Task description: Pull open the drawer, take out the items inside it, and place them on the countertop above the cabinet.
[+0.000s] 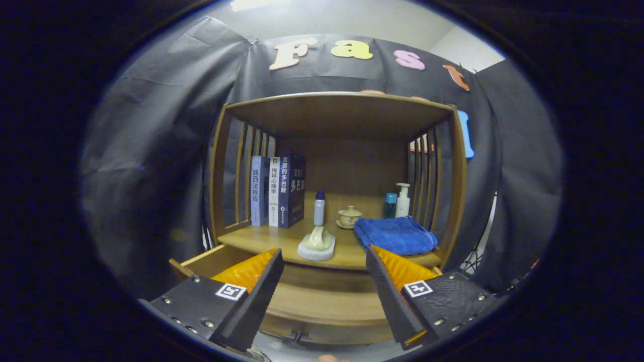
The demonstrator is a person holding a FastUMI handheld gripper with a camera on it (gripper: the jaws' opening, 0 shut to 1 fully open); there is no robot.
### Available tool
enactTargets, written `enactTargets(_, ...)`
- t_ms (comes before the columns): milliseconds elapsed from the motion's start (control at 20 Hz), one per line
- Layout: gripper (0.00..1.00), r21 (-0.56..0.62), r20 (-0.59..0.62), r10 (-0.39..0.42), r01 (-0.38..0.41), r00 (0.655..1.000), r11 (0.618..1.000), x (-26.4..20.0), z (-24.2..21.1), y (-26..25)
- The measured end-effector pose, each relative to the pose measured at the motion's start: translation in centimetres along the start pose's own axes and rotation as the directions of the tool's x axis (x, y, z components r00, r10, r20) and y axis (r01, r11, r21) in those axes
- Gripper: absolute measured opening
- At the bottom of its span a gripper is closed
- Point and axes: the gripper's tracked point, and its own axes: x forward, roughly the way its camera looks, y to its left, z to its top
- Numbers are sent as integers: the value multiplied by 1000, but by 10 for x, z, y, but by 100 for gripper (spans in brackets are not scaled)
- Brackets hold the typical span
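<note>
The wooden cabinet's drawer (322, 304) stands pulled open under my fingers; the part of its floor that shows between them is bare wood. My gripper (324, 254) is open above the drawer, holding nothing. Just beyond the fingertips is the countertop (261, 241). On it stand a pale ornament on a white base (317, 244), a small spray bottle (319, 207), a lidded tea cup (349, 217) and a folded blue towel (396, 234).
Three upright books (276, 191) lean at the countertop's left back. A teal bottle (391, 205) and a white pump bottle (403, 200) stand at the right back. Slatted side walls and a wooden top (337, 108) enclose the shelf. Black cloth hangs around the cabinet.
</note>
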Motion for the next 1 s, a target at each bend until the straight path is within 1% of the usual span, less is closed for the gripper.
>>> enactTargets(100,98,-1,3,-4,4,1000,1000,-19,-16,5)
enactTargets(300,98,-32,-13,-46,46,999,998,-37,-52,3)
enactTargets(400,97,-46,-47,-34,32,998,998,-42,-74,12)
enactTargets(500,97,-77,-59,-34,30,998,997,-46,-87,14)
enactTargets(750,98,-126,-98,-61,49,993,991,-41,-106,14)
enactTargets(1000,97,-119,-115,-105,91,988,989,-27,-114,9)
